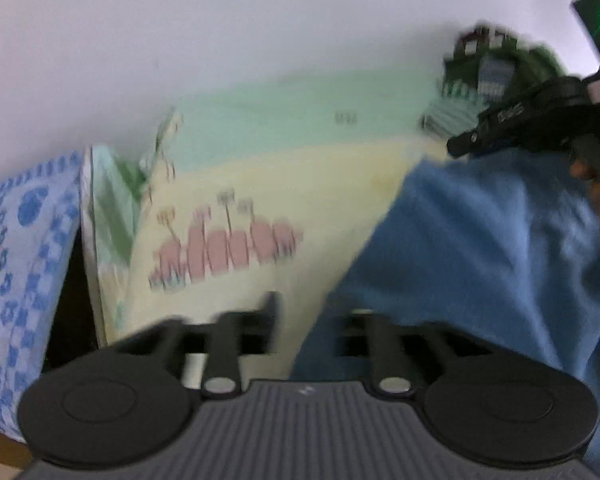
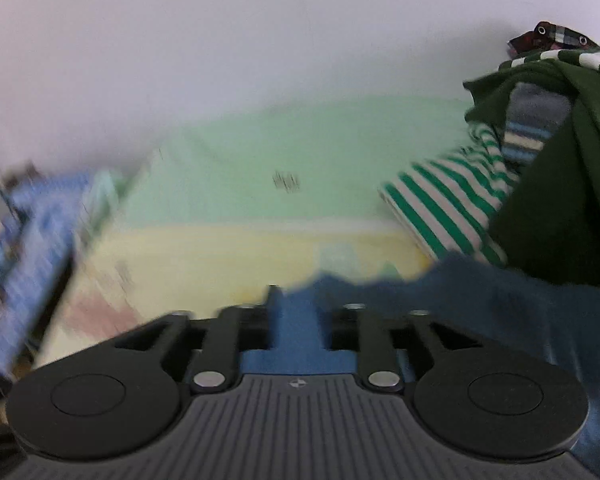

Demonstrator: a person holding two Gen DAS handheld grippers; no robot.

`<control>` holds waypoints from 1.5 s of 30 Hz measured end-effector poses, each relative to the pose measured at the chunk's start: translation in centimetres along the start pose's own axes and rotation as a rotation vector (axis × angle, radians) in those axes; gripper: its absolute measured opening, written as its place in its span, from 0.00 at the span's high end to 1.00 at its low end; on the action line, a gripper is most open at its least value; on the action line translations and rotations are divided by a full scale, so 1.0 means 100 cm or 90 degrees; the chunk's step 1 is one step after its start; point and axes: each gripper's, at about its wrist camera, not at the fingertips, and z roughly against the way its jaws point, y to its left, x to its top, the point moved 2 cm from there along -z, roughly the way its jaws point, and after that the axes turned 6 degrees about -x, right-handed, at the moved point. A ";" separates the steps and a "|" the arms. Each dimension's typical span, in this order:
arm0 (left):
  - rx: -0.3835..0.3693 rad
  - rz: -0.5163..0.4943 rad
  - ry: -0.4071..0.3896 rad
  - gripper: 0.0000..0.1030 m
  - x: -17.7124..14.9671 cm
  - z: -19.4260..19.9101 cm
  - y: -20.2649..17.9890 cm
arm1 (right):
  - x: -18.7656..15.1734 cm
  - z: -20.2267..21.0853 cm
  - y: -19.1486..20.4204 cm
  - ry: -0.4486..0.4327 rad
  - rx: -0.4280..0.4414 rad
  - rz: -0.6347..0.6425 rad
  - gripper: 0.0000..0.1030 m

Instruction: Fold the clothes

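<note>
Two views. Left wrist: left tongs (image 1: 298, 312) stand spread at the edge of the blue garment (image 1: 480, 248), which is lifted above the bed sheet (image 1: 260, 168). Right wrist: right tongs (image 2: 298, 312) pinch its hem; the unfolded pile (image 2: 540, 168) lies beyond the garment, so folding looks midway.

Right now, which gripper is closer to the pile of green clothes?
Right. The right gripper sits just beside the green clothes pile, holding the blue cloth. The left gripper is farther back across the bedsheet.
</note>
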 end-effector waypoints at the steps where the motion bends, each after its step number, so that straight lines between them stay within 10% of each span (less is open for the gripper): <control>1: 0.002 -0.003 0.010 0.52 -0.005 -0.005 -0.001 | -0.007 0.000 0.002 0.006 0.006 -0.002 0.53; 9: 0.012 -0.004 0.018 0.34 -0.030 -0.007 -0.008 | -0.035 -0.025 0.046 0.018 -0.004 0.050 0.40; 15: -0.012 -0.004 0.011 0.85 -0.021 -0.007 -0.013 | -0.037 -0.028 0.055 -0.022 -0.032 0.079 0.73; 29: 0.095 -0.034 -0.052 1.00 0.043 -0.012 0.020 | 0.031 -0.012 0.066 -0.122 0.054 -0.052 1.00; 39: 0.060 -0.068 -0.033 0.88 0.028 0.019 0.027 | -0.021 0.026 0.023 -0.056 0.014 0.040 0.67; 42: 0.024 -0.087 -0.011 0.61 0.000 0.030 0.006 | -0.050 0.074 -0.013 -0.110 -0.074 0.072 0.66; 45: -0.004 -0.114 -0.002 0.55 -0.029 0.043 -0.019 | -0.082 0.126 -0.043 -0.176 -0.140 0.069 0.34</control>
